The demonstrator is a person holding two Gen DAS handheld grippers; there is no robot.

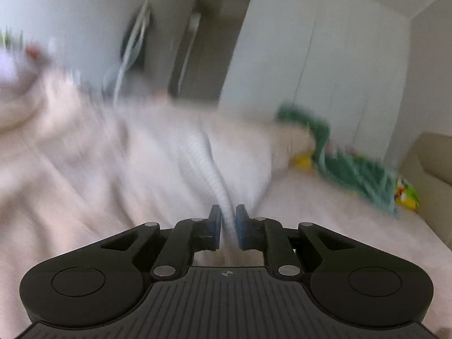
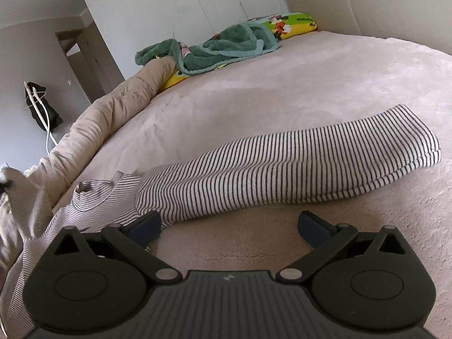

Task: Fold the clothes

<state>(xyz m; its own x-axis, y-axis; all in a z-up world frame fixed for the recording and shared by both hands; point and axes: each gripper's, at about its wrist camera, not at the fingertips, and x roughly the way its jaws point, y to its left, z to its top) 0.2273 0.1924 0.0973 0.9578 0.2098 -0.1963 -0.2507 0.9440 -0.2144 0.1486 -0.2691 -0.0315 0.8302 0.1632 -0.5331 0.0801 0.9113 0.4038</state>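
A black-and-white striped garment lies on the pinkish bedspread. One long striped part reaches out to the right, while the collar and the rest are bunched at the left. My right gripper hovers open just in front of it, with bare bedspread between its fingers; its left fingertip is at the cloth's edge. In the blurred left wrist view, my left gripper is shut on a ribbed strip of the striped garment, which runs away from the pads.
A green towel and a yellow cartoon-print pillow lie at the far side of the bed. A rolled beige blanket lines the left edge. A beige headboard, white wardrobe doors and a dark bag with a white cable stand beyond.
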